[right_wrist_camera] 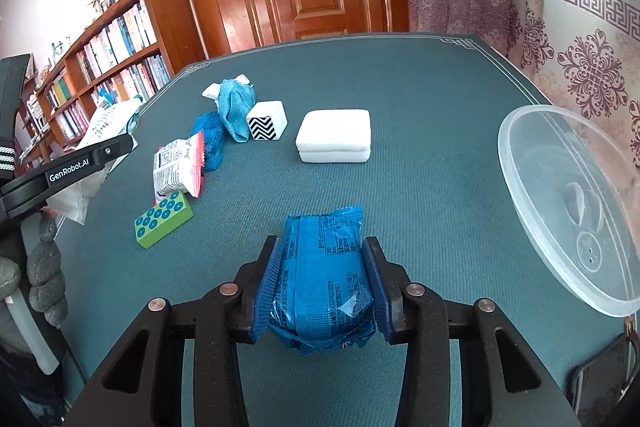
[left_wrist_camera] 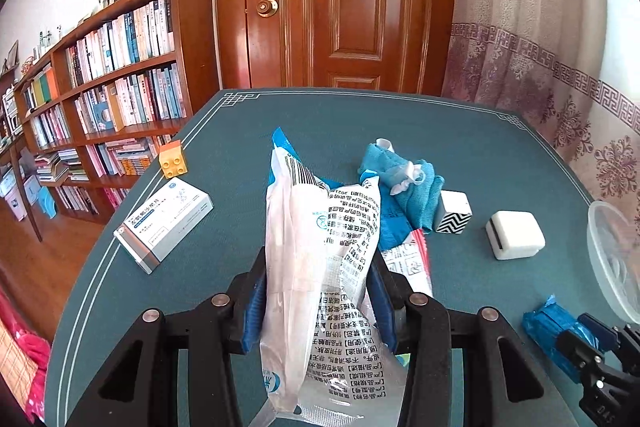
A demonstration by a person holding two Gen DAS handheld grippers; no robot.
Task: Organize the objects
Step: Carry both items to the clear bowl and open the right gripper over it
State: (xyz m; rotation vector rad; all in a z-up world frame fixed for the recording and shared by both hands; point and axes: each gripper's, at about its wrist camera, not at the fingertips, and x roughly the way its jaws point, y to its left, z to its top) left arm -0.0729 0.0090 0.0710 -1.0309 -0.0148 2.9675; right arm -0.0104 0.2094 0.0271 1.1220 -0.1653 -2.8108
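My left gripper (left_wrist_camera: 320, 291) is shut on a white printed plastic bag (left_wrist_camera: 316, 267) and holds it upright over the teal table (left_wrist_camera: 240, 131); the bag also shows at the left of the right wrist view (right_wrist_camera: 108, 123). My right gripper (right_wrist_camera: 324, 259) is shut on a blue snack packet (right_wrist_camera: 324, 275) low over the table, and this packet shows in the left wrist view (left_wrist_camera: 556, 323) at the right. A clear plastic bowl (right_wrist_camera: 568, 203) stands at the table's right edge.
On the table lie a medicine box (left_wrist_camera: 164, 223), a yellow brick (left_wrist_camera: 173, 159), a blue cloth (left_wrist_camera: 404, 179), a zigzag cube (right_wrist_camera: 267, 121), a white block (right_wrist_camera: 334, 135), a red-edged packet (right_wrist_camera: 178, 167), a green dotted block (right_wrist_camera: 162, 219). A bookshelf (left_wrist_camera: 100, 99) stands left.
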